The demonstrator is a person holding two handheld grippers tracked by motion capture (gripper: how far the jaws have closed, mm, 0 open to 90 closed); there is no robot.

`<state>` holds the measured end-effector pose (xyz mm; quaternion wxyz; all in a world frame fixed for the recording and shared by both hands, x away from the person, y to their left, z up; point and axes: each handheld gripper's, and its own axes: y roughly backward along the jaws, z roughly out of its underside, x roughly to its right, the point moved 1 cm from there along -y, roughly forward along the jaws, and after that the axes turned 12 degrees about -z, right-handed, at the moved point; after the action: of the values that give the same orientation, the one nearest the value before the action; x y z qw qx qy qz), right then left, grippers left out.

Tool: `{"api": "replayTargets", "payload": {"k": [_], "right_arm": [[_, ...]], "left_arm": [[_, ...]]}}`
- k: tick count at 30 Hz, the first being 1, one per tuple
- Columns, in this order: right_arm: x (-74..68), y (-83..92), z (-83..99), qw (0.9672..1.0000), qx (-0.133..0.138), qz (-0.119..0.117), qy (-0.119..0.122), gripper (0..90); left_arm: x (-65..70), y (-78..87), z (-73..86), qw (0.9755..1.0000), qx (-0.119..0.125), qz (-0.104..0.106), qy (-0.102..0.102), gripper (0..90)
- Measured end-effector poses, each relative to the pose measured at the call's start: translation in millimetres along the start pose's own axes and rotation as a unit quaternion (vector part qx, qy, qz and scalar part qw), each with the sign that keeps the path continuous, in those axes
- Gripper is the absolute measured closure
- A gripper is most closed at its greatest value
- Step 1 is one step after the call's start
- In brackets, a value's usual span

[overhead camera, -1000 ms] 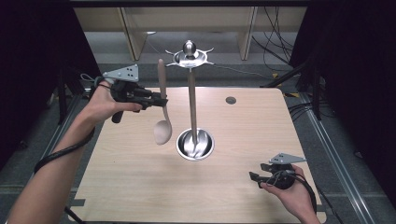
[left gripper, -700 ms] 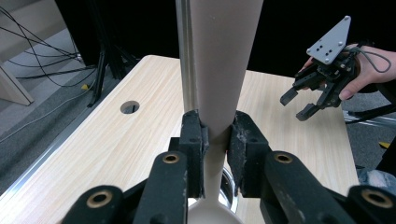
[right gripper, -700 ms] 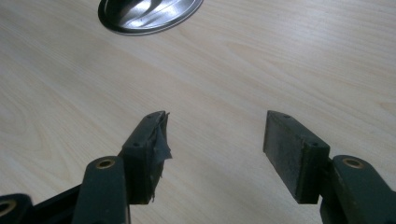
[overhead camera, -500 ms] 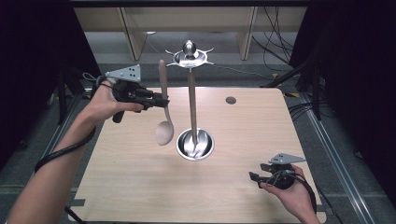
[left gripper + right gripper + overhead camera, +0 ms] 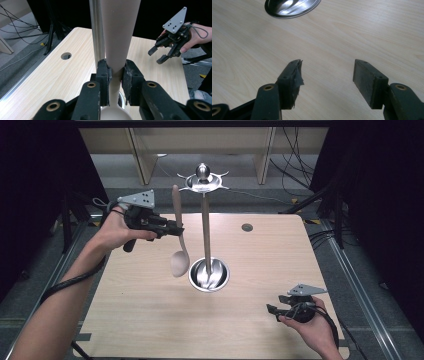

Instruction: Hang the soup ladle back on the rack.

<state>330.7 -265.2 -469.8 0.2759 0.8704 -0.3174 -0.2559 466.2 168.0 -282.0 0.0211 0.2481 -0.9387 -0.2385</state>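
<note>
The left gripper (image 5: 176,228) is clamped on the handle of a wooden spoon (image 5: 179,251), its black pads pressing the narrow part of the handle from both sides in the left gripper view. The spoon hangs upright in the air above the wooden surface (image 5: 130,310), bowl end down and handle end up, just to the left of the metal utensil stand (image 5: 206,235). The spoon's bowl is near the stand's round base but apart from it. The stand rises from the middle of the surface, with a hooked crown at its top. The right gripper (image 5: 274,310) hovers low over the surface's near right corner, jaws wide apart with nothing between them, well away from the spoon.
</note>
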Motion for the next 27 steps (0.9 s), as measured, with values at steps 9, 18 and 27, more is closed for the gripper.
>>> {"api": "replayTargets", "payload": {"k": [9,18,27], "right_arm": [[-1.8,-0.6,0.5,1.0000,0.001,-0.001,-0.009,40.4],[-1.1,0.6,1.2,1.0000,-0.003,0.009,0.000,40.3],[-0.8,1.9,0.9,0.9999,-0.006,0.009,0.002,40.3]], "left_arm": [[4.4,-4.0,-0.3,0.9999,-0.003,-0.005,0.012,75.2],[8.8,-1.1,5.0,0.9977,0.044,-0.041,0.031,58.5],[30.6,21.4,59.1,0.9878,0.081,-0.125,0.044,35.9]]}}
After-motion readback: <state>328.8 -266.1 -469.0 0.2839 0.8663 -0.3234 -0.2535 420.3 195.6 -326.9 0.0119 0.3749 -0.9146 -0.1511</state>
